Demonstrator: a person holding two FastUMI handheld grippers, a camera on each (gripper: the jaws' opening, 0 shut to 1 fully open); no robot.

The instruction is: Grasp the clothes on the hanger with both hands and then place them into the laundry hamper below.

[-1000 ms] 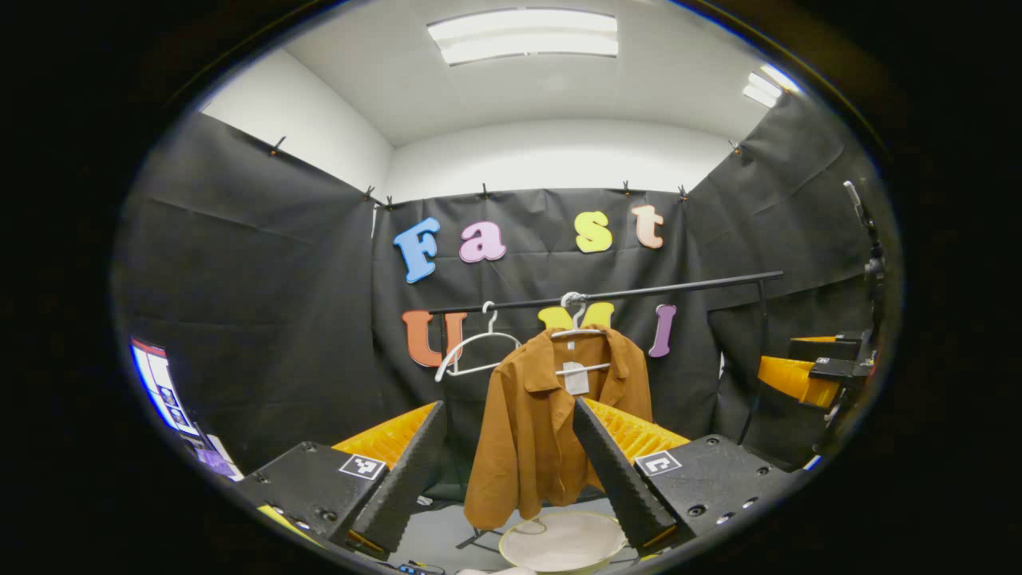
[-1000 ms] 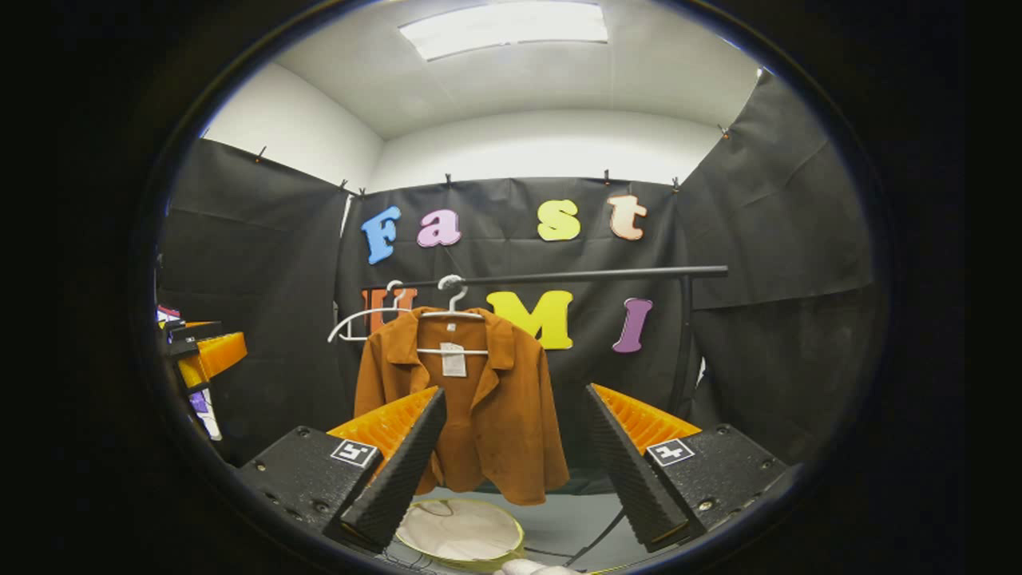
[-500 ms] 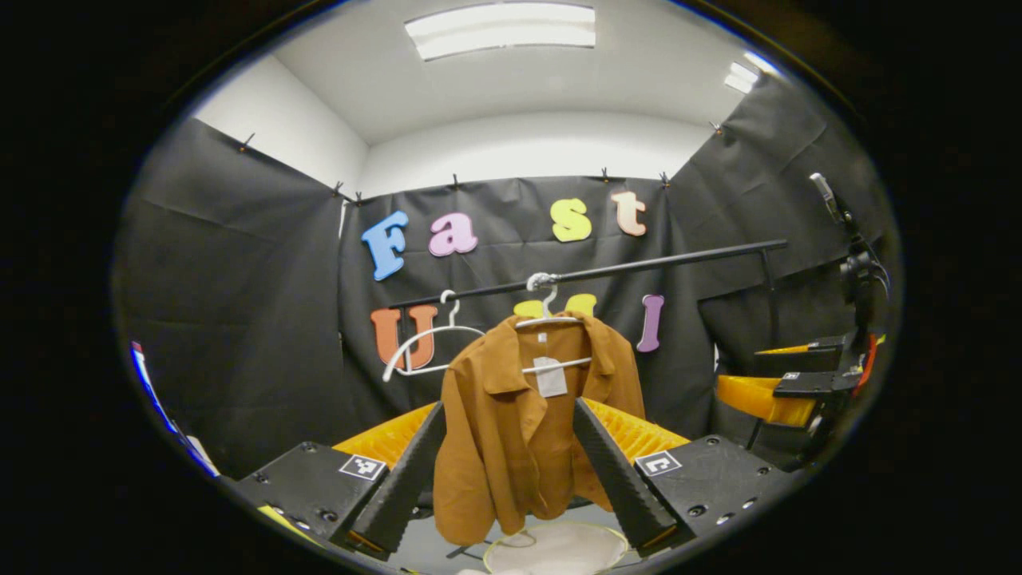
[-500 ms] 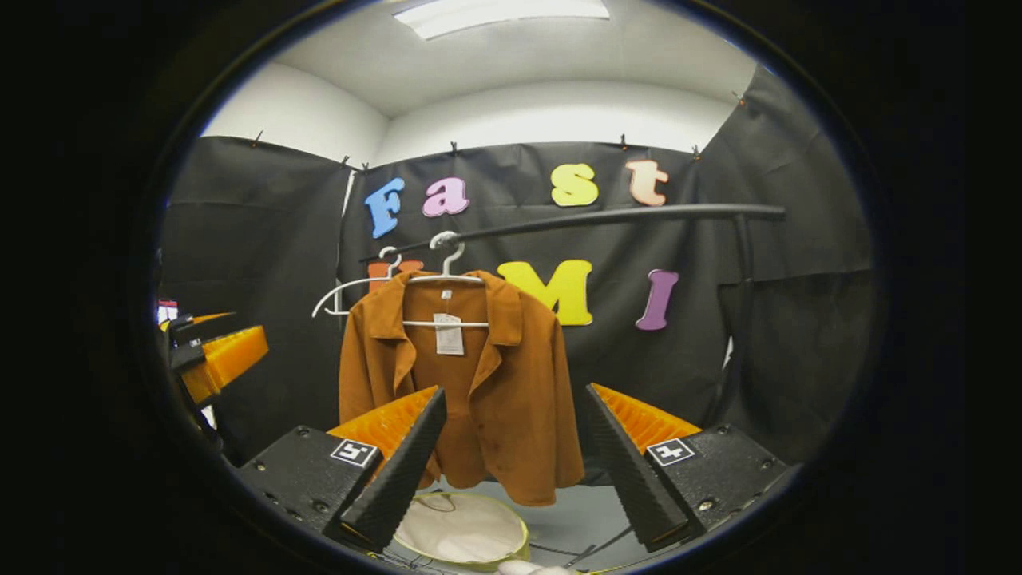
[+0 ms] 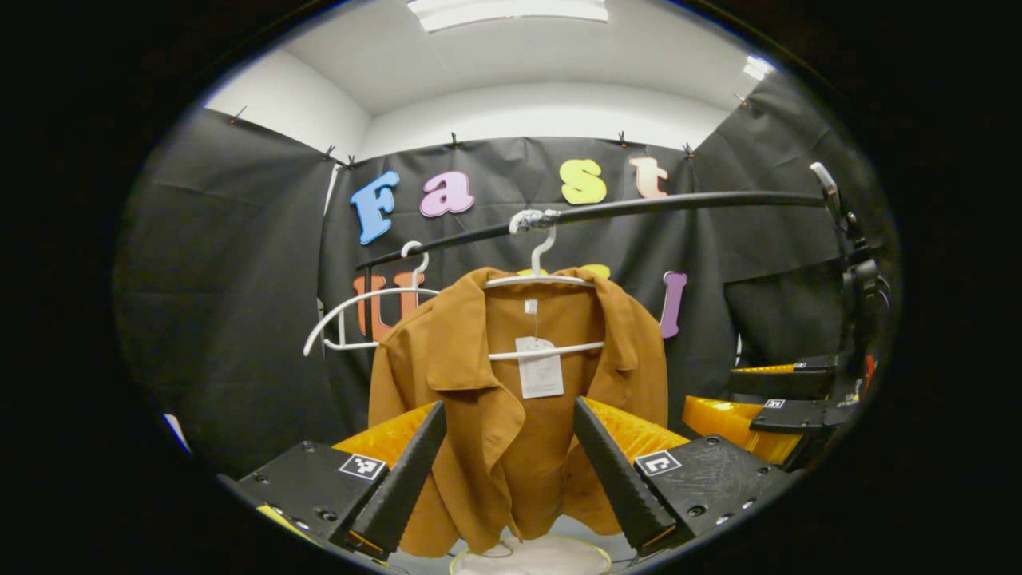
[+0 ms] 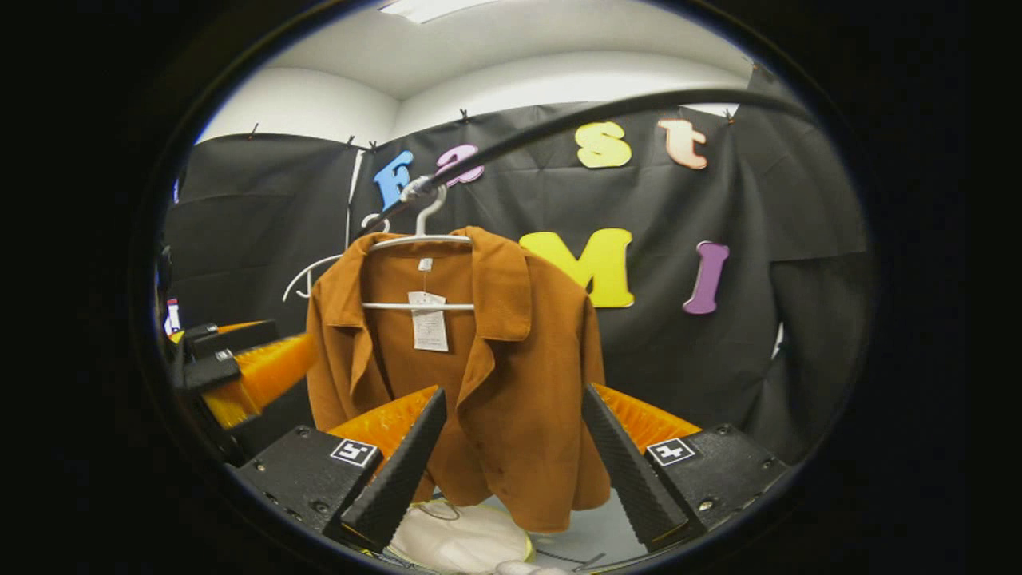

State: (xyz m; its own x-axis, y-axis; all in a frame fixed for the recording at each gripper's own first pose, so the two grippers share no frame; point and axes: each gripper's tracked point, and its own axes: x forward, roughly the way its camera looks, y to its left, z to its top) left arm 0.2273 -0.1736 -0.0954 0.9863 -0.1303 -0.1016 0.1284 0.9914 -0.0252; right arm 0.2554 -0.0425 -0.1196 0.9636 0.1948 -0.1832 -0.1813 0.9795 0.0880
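A rust-brown jacket (image 5: pixel 511 415) (image 6: pixel 511 375) hangs on a white hanger (image 5: pixel 543 279) (image 6: pixel 419 238) from a black rail (image 5: pixel 679 204) (image 6: pixel 559 128). My left gripper (image 5: pixel 515 527) is open just short of the jacket's lower front. In the right gripper view my right gripper (image 6: pixel 511 519) is open too, close before the jacket's right half. The right gripper (image 5: pixel 766 403) shows at the right of the left gripper view, and the left gripper (image 6: pixel 239 367) at the left of the right gripper view. The pale round laundry hamper (image 5: pixel 531 557) (image 6: pixel 459 539) sits on the floor below the jacket.
An empty white hanger (image 5: pixel 359 311) (image 6: pixel 307 271) hangs on the rail left of the jacket. The rail's black upright (image 5: pixel 367 303) stands at its left end. A stand with a mount (image 5: pixel 846 239) rises at the far right of the left gripper view.
Both grippers have moved forward toward the jacket, which now looms larger in both views. The rail sits higher in the frames. Both stay open.
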